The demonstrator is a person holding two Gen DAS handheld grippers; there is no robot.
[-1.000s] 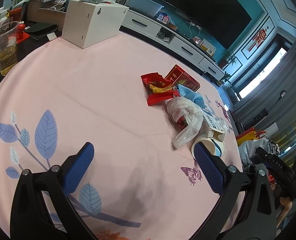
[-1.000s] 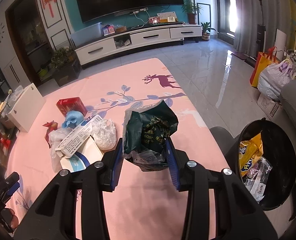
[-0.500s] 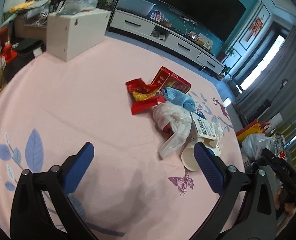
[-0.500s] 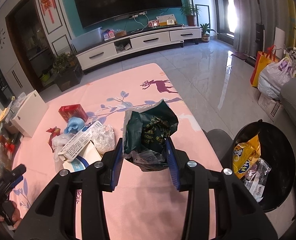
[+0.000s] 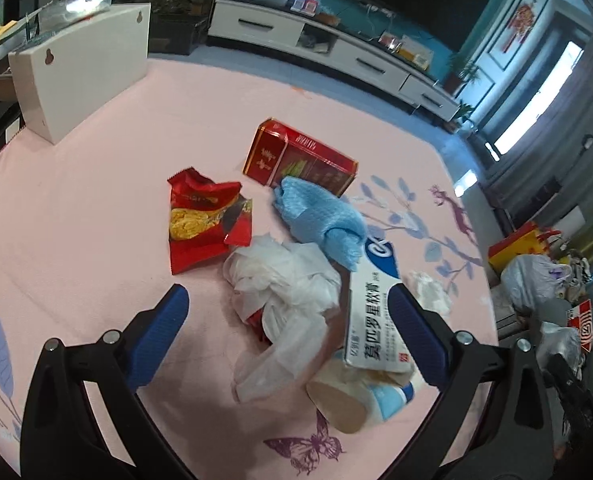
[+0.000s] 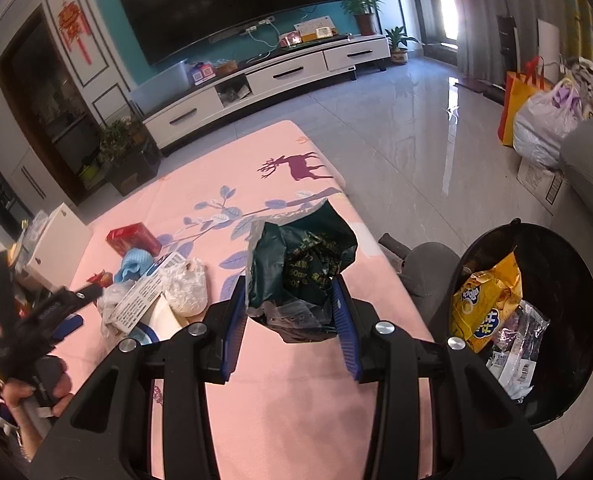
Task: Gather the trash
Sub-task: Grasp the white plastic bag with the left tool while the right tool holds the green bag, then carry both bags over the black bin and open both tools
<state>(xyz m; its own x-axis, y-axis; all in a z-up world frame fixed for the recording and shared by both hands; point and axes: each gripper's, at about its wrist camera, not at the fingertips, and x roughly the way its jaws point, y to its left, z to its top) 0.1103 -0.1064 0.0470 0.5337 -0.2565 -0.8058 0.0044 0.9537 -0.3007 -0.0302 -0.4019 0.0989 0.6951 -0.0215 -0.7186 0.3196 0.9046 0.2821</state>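
Pink cloth printed with blue leaves, a purple butterfly and a deer covers the desk (image 5: 96,208), and one landmark serves for places: the crumpled white plastic bag (image 5: 292,300) in the litter heap. Nearest, the left tongs (image 5: 286,334) stand spread wide over that bag, gripping nothing. Just right of the bag lies a white and blue carton (image 5: 376,320), resting on a tipped paper cup (image 5: 348,400). Left of the bag and beyond it sits a torn, glossy red wrapper (image 5: 204,220); behind the bag lies a soft, dimpled blue cloth (image 5: 320,216), touching a shiny red rectangular box (image 5: 300,156). Right of the heap, the right tongs (image 6: 292,320) pinch a crinkled dark green bag (image 6: 300,264) above the desk's edge. Farther right, a round black bin (image 6: 568,304) on the floor holds a yellow snack packet (image 6: 484,300).
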